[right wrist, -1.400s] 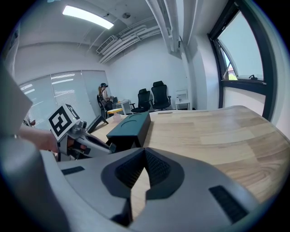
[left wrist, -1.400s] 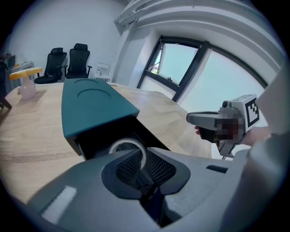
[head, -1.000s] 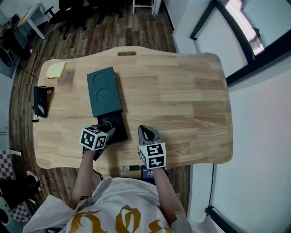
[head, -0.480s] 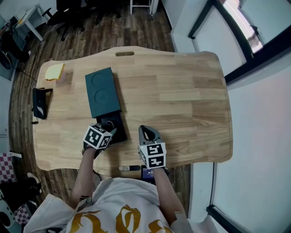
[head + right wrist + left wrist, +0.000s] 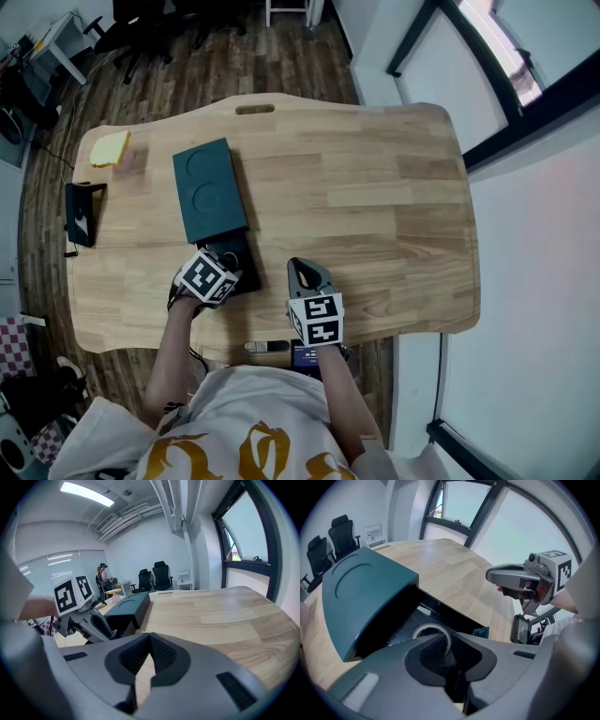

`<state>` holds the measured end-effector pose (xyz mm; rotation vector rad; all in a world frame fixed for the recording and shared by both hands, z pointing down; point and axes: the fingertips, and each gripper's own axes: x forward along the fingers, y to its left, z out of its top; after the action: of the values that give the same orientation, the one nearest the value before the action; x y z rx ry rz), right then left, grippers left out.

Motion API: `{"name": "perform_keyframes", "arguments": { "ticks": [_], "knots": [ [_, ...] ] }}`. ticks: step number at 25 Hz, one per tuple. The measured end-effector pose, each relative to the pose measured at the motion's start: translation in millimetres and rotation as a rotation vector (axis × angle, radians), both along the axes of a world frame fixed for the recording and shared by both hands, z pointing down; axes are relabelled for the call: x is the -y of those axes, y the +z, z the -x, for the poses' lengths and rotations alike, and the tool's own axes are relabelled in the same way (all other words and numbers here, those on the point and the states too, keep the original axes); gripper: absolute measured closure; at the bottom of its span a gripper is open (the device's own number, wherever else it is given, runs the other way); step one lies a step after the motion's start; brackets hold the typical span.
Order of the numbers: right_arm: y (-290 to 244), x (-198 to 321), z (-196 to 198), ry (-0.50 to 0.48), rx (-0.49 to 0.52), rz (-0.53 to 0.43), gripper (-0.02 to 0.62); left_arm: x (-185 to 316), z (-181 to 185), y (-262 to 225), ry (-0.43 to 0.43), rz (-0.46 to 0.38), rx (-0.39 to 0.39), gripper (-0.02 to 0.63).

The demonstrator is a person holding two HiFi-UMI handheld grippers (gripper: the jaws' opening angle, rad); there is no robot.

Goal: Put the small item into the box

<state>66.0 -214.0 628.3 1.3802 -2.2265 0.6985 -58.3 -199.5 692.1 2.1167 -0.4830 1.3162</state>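
The wooden table [image 5: 375, 187] carries a teal box [image 5: 208, 187] whose black inner tray [image 5: 240, 255] is slid out toward the person. The left gripper [image 5: 444, 645] reaches into that open tray. Its jaws are nearly together and pinch the wall of a white ring [image 5: 429, 626], one pad inside the loop and one outside. The right gripper [image 5: 149, 651] sits low over bare wood near the table's front edge, just beside the tray. Its jaws are pressed together with nothing between them. A black stand [image 5: 82, 212] and a yellow pad [image 5: 111, 147] lie well apart at the table's left side, away from both grippers. The ring sits within the tray's walls (whether it touches the tray floor cannot be told).
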Motion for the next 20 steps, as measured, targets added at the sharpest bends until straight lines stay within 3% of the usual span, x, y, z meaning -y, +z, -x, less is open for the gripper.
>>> {"name": "perform_keyframes", "arguments": {
  "ticks": [8, 20],
  "knots": [
    [1.7, 1.4, -1.4, -0.008, -0.021, -0.002, 0.591, 1.6, -3.1, 6.1, 0.058, 0.017, 0.072, 0.566],
    [-0.8, 1.8, -3.3, -0.015, -0.023, -0.005, 0.591, 10.1, -4.3, -1.2, 0.014, -0.016, 0.031, 0.558]
  ]
}}
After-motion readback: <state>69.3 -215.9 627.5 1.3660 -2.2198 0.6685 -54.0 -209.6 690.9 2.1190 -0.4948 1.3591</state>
